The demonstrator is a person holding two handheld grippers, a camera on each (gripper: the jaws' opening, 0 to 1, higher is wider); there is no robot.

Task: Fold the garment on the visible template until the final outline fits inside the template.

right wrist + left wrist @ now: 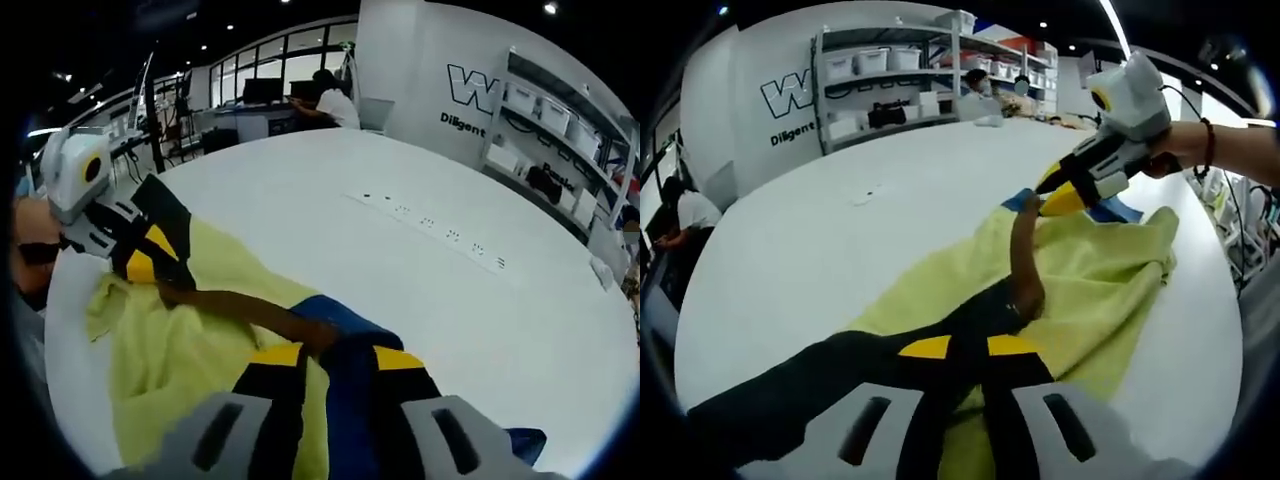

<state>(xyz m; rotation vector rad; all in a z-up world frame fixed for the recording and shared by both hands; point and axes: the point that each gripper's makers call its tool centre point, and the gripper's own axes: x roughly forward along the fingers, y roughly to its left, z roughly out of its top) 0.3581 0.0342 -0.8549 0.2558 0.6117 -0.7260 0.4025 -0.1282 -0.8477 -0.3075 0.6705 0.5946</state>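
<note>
across the middle of the left gripper view, a yellow-green garment (1090, 280) is being stretched over the white table (840, 230). its black section is being pinched by the left gripper (968, 350), its far blue-trimmed edge by the right gripper (335, 358), probably to keep a fold taut.
</note>
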